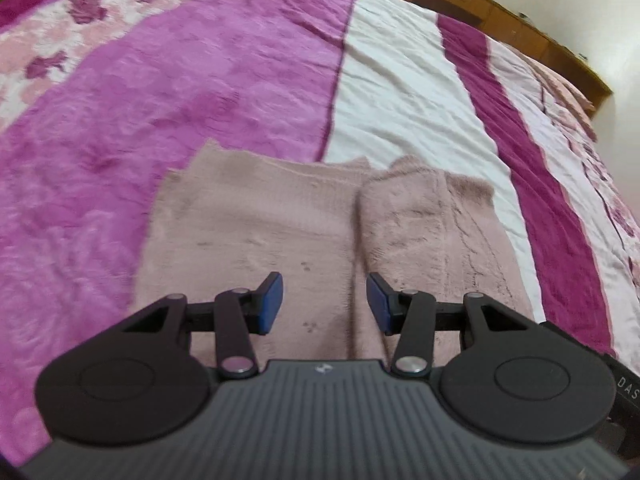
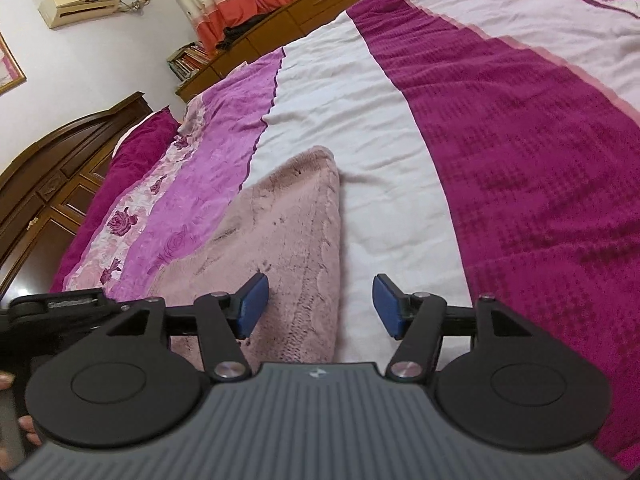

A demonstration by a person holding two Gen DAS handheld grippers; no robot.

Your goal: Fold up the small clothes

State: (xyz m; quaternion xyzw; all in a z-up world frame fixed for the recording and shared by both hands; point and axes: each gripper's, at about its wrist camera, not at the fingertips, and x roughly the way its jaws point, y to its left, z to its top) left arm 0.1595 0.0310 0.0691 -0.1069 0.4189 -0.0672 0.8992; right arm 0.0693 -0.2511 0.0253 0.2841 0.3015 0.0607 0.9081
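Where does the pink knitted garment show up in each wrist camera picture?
Left wrist view: the pink knitted garment lies at lower centre, just beyond the open left tool.
Right wrist view: the garment is left of centre, its cabled edge running between the open right tool's fingers.
Shared landmark: the white stripe of the bedspread, running away beyond the garment.

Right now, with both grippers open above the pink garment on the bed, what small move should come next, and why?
Probably lower the right gripper onto the pink garment and close on its right edge. That edge lies between its open pads, nothing is held, and the right part is already folded over toward the middle. The left gripper hangs open above the central fold, so it could take hold there afterwards.
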